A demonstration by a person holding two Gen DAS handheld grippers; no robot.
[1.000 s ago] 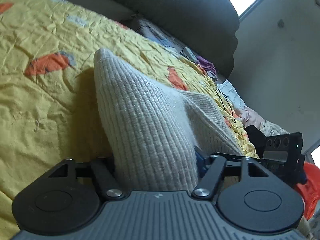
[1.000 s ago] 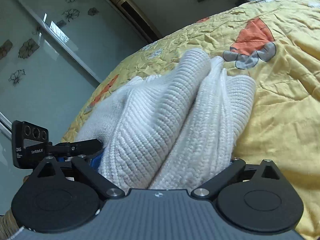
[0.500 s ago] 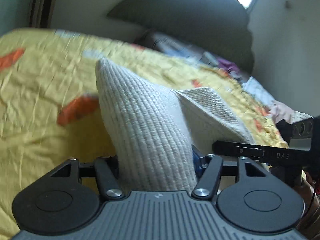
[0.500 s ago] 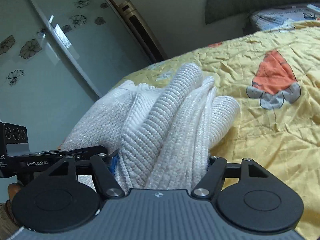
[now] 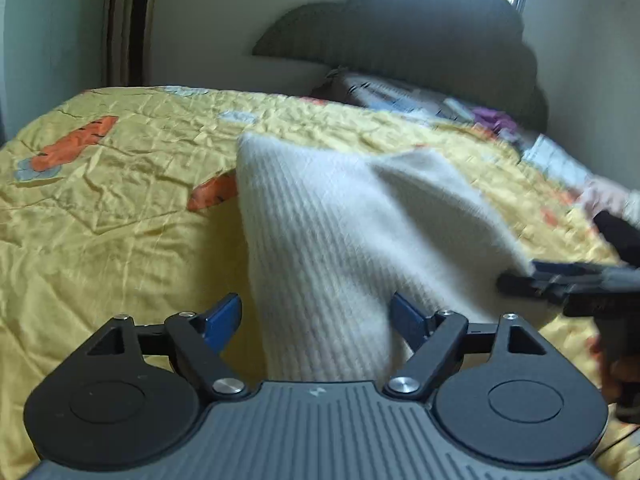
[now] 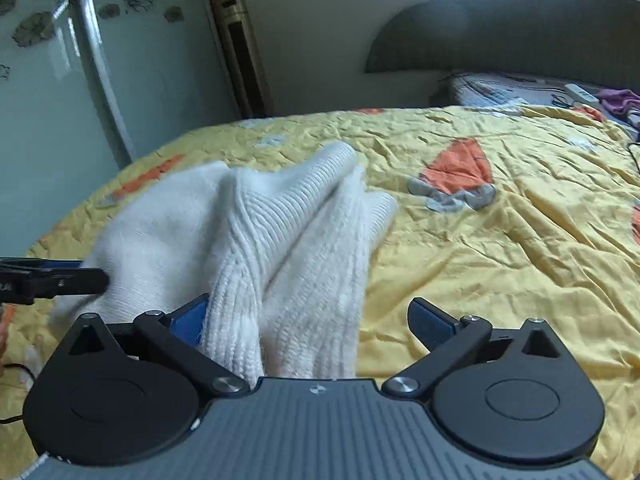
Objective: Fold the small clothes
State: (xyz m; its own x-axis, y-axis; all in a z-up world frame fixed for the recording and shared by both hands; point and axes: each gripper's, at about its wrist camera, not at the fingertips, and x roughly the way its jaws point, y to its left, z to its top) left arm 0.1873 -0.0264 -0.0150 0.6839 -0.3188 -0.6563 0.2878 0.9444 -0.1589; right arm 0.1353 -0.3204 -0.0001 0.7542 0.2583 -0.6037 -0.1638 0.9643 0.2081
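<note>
A white ribbed knit garment [image 5: 344,240] lies bunched on the yellow bedspread [image 5: 100,208]. My left gripper [image 5: 316,316] is open, its blue-padded fingers spread on either side of the cloth without pinching it. My right gripper [image 6: 312,320] is also open, and the garment [image 6: 280,240] rests loose between its fingers, against the left pad. The right gripper's fingers [image 5: 560,280] show at the right edge of the left wrist view, and the left gripper's fingers [image 6: 52,276] at the left edge of the right wrist view.
A dark cloud-shaped headboard [image 5: 420,32] stands at the far end of the bed. Pillows, a cable and small clothes [image 6: 560,92] lie near it. A glass wardrobe door [image 6: 60,80] and a tall standing unit [image 6: 244,52] stand to the left. A dark garment [image 5: 620,232] lies at the right.
Both grippers have opened and let go of the white knit garment. The cloth has dropped lower onto the bedspread. Both cameras have tilted up to show more of the room.
</note>
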